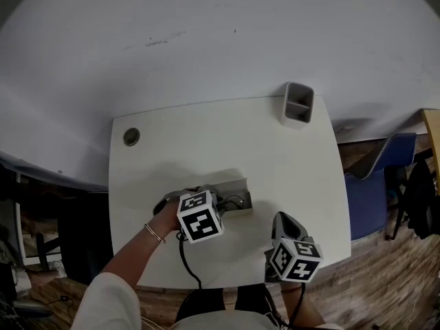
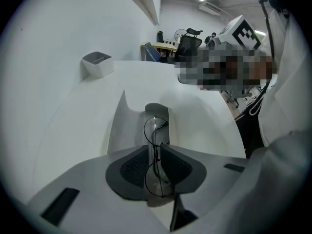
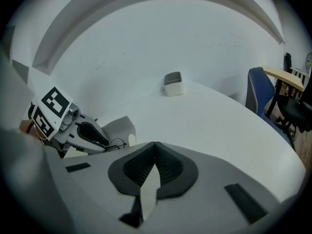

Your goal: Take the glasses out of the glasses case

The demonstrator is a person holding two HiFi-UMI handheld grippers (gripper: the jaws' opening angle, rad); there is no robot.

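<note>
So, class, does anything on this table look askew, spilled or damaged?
Nothing stands out. The wire-framed glasses stand on edge only because the left gripper pinches them at the open glasses case. The desk organizer sits upright at the far edge of the table; nothing is spilled.

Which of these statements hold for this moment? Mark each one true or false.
1. The glasses stand between the pads of the left tongs. True.
2. The right tongs hold the glasses case. False: they are shut on nothing and hang apart from the case.
3. The glasses case lies open on the white table. True.
4. The grey container stands right against the case. False: it stands at the table's far edge, well apart from the case.
</note>
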